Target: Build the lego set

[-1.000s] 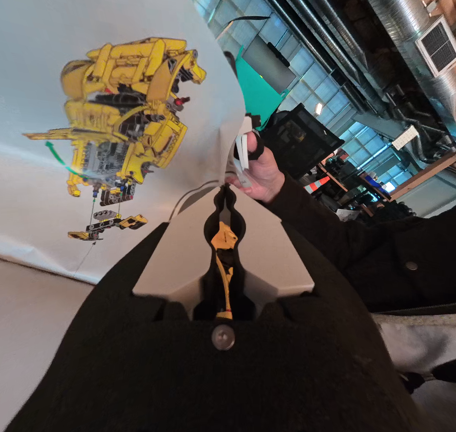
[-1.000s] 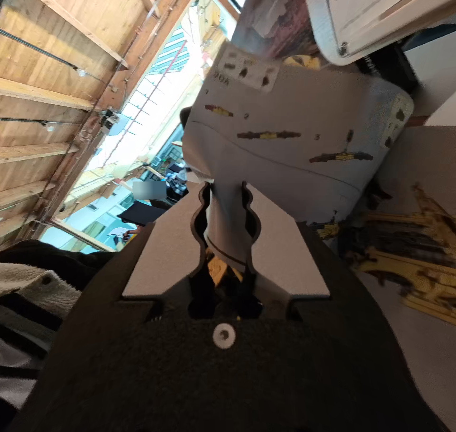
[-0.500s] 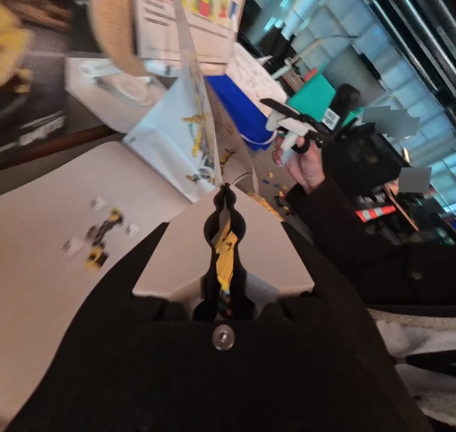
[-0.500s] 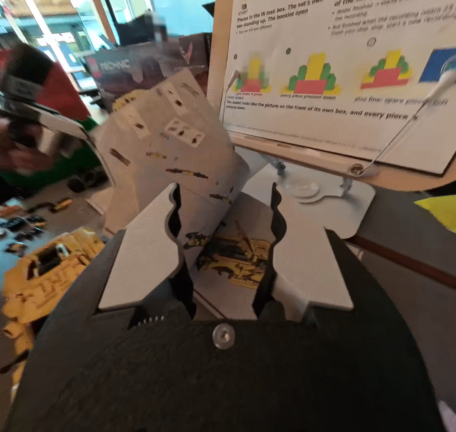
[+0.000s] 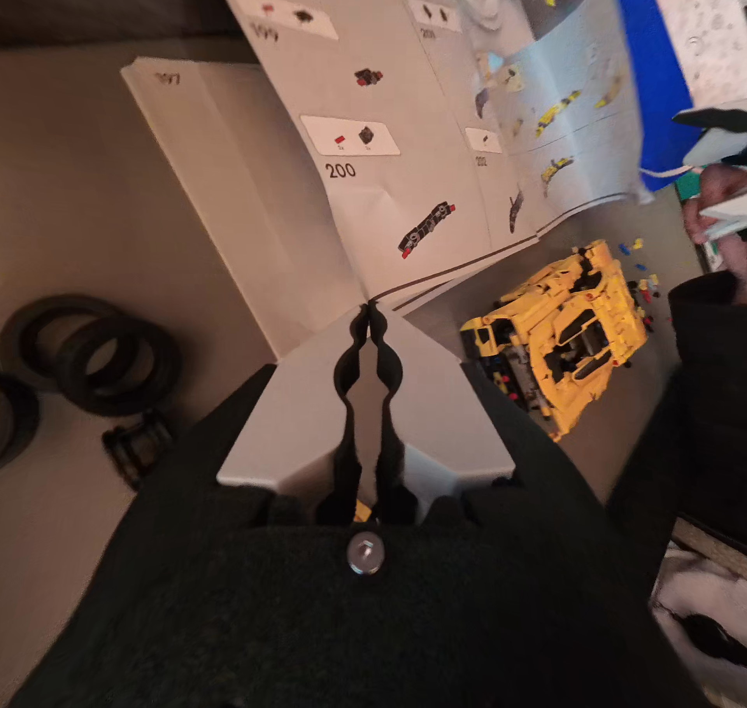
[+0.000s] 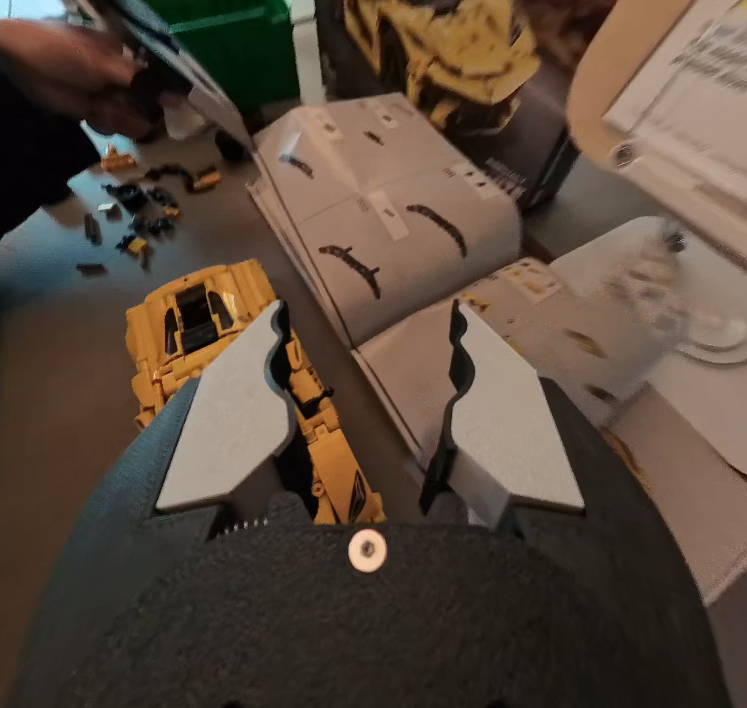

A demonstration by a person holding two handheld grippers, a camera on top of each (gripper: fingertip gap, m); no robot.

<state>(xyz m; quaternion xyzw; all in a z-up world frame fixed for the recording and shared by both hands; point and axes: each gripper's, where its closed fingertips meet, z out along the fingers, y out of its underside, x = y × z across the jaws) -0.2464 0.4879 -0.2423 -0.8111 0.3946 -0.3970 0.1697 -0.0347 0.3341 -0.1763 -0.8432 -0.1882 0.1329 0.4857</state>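
My left gripper [image 5: 368, 309] had its fingertips pinched together on the lower corner of a page of the instruction booklet [image 5: 388, 131], which lay open and partly lifted across the table [image 5: 81, 187]. My right gripper [image 6: 366, 316] was spread wide and held nothing; it hung above the gap between the yellow model car [image 6: 210, 325] and the booklet's open pages [image 6: 388, 219]. In the left wrist view the same car [image 5: 566, 341] sat on the table just right of the booklet, with small loose pieces [image 5: 642, 280] scattered beside it. A stack of black tires [image 5: 101, 355] lay well to the left, near a small black frame part [image 5: 137, 446]. In the right wrist view, more loose black and yellow pieces [image 6: 137, 211] were strewn beyond the car. A green bin [image 6: 226, 30] and the set's box [image 6: 444, 54] stood behind the booklet. A clipboard of printed sheets [image 6: 679, 94] stood at the right; motion blur hid its details.
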